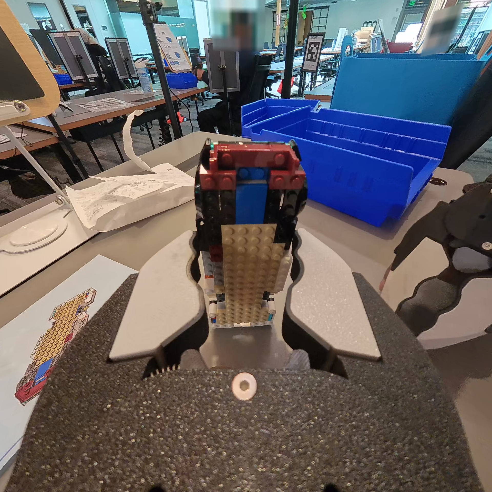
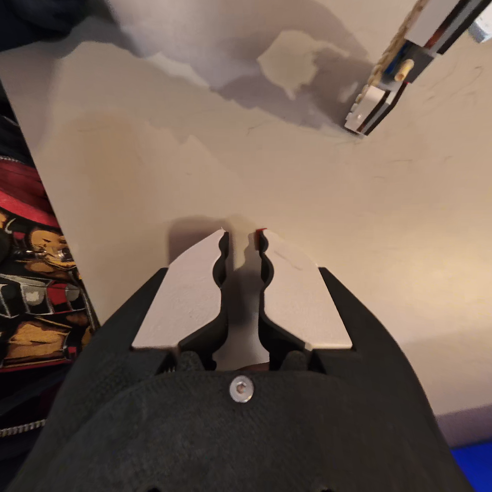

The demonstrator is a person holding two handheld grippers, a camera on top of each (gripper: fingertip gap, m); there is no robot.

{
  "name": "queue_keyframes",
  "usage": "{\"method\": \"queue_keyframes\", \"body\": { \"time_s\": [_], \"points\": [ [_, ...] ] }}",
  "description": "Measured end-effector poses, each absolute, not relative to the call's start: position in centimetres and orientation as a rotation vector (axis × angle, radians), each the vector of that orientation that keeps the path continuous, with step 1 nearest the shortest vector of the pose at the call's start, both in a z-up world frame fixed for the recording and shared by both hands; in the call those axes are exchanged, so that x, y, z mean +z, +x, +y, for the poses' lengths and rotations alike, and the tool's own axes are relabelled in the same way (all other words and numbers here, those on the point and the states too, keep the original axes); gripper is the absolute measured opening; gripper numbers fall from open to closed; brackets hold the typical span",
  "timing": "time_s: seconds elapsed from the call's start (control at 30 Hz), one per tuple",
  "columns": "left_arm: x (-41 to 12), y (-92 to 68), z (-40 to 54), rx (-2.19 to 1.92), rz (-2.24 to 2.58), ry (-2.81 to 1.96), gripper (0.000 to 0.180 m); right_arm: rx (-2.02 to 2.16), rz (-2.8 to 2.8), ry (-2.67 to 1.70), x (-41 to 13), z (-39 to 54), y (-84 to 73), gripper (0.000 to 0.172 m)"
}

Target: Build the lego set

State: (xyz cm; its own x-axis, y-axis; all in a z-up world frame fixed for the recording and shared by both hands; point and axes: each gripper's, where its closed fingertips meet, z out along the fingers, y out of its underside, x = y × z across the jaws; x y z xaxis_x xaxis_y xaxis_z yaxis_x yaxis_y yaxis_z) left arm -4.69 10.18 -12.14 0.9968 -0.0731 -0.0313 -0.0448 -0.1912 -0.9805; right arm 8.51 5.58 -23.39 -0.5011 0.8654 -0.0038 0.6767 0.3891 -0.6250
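- The left tongs, at frame centre, clench a long brick model between both fingers; its tan studded plate faces the camera, the dark red and black end pointing away.
- The right tongs stand slightly parted above the bare beige bench; a tiny red sliver clings to one fingertip.
- Blue bins sit upper right, a white paper bag left, a printed picture sheet lower left.

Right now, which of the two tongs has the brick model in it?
The left tongs: the tall brick model stands between their grey fingers. The right tongs, over bare table, show only table between their tips, apart from a small red sliver at one.
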Motion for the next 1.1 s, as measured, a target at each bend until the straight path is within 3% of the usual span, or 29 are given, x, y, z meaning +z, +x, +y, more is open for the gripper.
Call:
{"method": "queue_keyframes", "body": {
  "time_s": [1.1],
  "points": [
    [-12.2,-4.8,10.2,-0.029,0.085,-1.764,0.067,0.664,-2.273,-1.341,-24.0,7.4,6.0,0.029]
  ]
}}
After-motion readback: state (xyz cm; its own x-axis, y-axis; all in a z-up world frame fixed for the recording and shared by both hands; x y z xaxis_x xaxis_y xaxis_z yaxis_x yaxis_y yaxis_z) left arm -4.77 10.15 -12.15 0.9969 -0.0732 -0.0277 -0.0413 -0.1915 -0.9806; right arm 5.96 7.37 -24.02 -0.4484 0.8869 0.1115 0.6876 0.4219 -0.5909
